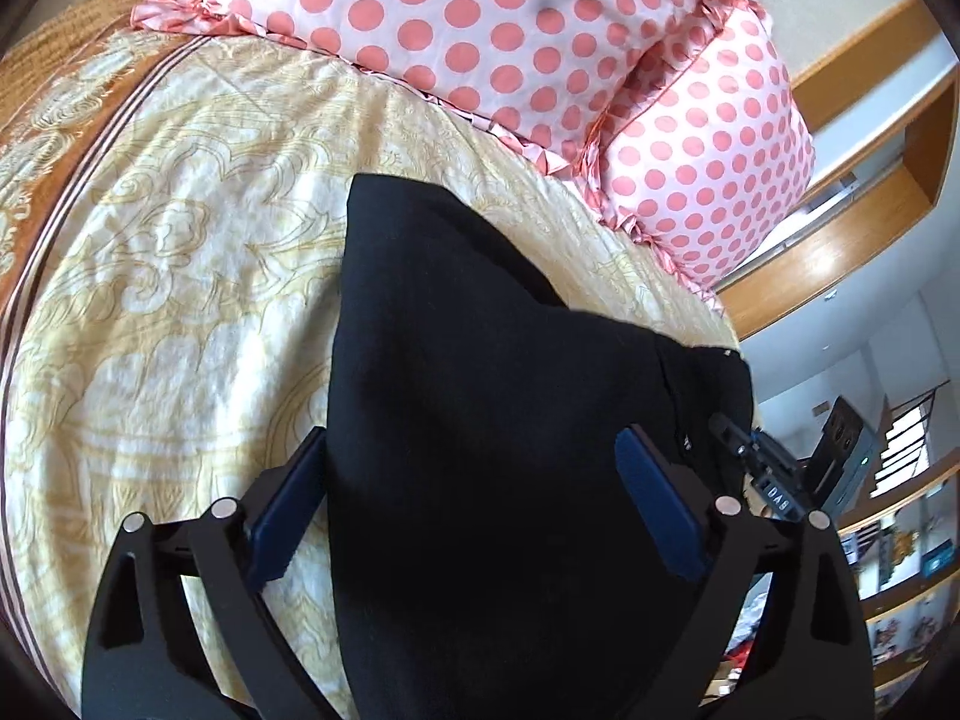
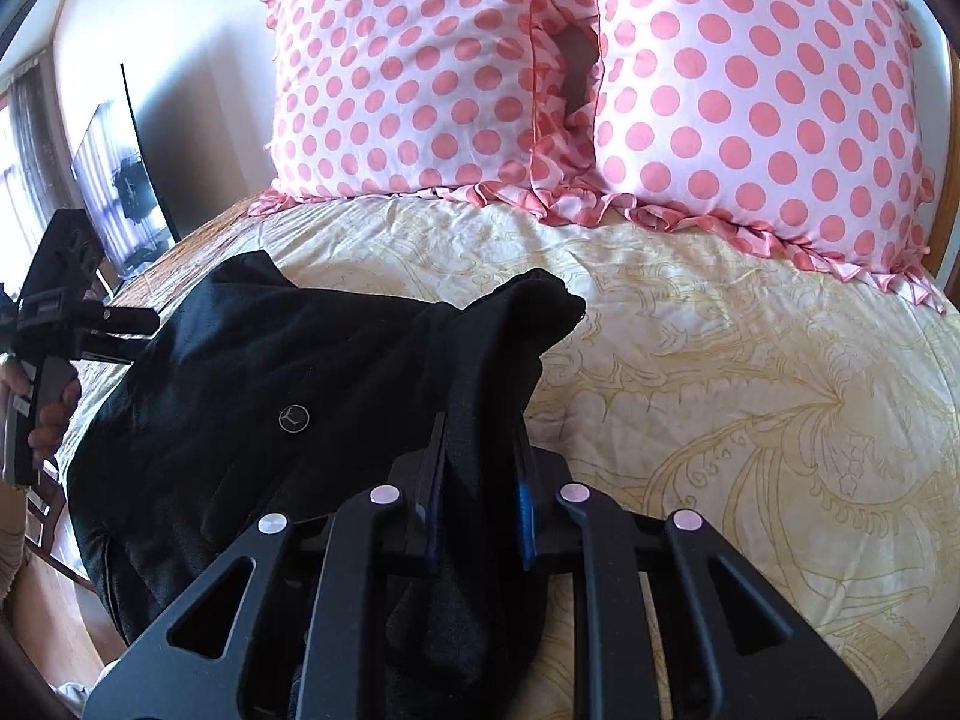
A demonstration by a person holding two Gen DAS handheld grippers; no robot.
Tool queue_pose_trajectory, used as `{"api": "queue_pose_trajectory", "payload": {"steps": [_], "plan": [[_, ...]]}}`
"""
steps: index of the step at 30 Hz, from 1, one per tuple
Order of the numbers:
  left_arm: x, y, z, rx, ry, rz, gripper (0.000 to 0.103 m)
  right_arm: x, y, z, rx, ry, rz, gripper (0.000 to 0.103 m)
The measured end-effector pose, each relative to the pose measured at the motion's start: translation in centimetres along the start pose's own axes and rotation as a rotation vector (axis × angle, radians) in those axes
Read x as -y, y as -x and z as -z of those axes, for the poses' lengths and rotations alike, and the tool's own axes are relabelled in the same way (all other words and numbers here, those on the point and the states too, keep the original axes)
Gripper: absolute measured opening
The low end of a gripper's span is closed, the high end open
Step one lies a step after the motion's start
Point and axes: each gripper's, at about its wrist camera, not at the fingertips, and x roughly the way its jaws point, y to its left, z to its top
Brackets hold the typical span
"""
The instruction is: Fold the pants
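Left wrist view, garment: black pants [image 1: 480, 420] lie on the cream patterned bedspread [image 1: 180, 276], below two pink polka-dot pillows [image 1: 510, 30].
Left wrist view, tool: left gripper [image 1: 474, 504] has its blue pads spread wide, one on each side of the cloth, gripping nothing.
Left wrist view, partner: right gripper [image 1: 750, 456] shows at the pants' right edge.
Right wrist view, garment: the pants [image 2: 270, 396] sit bunched at the left of the bedspread [image 2: 750, 390], a small round logo facing up.
Right wrist view, tool: right gripper [image 2: 480, 480] has its fingers drawn close together, pinching a raised fold of the pants.
Right wrist view, partner: left gripper [image 2: 114, 324] is held beside the far-left edge of the cloth.
Technique (judgement): the left side probably needs a matching pinch on an edge before lifting; keeping both grips level and the cloth taut should yield a straight crease.
Containers: none visible in either view.
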Motion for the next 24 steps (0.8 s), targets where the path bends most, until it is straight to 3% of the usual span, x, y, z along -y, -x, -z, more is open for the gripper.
{"api": "queue_pose_trajectory", "payload": {"steps": [3, 4, 5, 6, 7, 9, 18, 24], "plan": [[-0.2, -0.1, -0.5, -0.018, 0.023, 0.003, 0.089, 0.3, -0.2, 0.0, -0.009, -0.019, -0.011, 0.019], [-0.2, -0.1, -0.6, -0.019, 0.020, -0.007, 0.081, 0.5, -0.2, 0.0, -0.012, -0.029, -0.016, 0.019], [-0.2, -0.2, -0.7, -0.013, 0.017, -0.025, 0.068, 0.8, -0.3, 0.0, -0.012, -0.046, -0.028, 0.019], [-0.3, -0.2, -0.7, -0.015, 0.014, -0.040, 0.038, 0.9, -0.3, 0.0, -0.009, -0.057, -0.038, 0.019], [-0.2, -0.2, -0.6, -0.009, 0.006, -0.077, 0.023, 1.1, -0.1, 0.0, -0.001, -0.070, -0.049, 0.019], [-0.2, 0.1, -0.5, 0.010, -0.017, -0.086, 0.011, 1.4, 0.1, 0.1, 0.014, -0.101, -0.071, 0.018], [1.0, 1.6, -1.5, 0.104, -0.054, -0.058, 0.005, 3.0, 0.2, -0.8, 0.064, -0.205, -0.142, 0.017], [2.8, 2.5, -4.8, 0.212, -0.079, -0.053, 0.004, 3.3, -0.8, -4.3, 0.132, -0.210, -0.136, 0.017]]}}
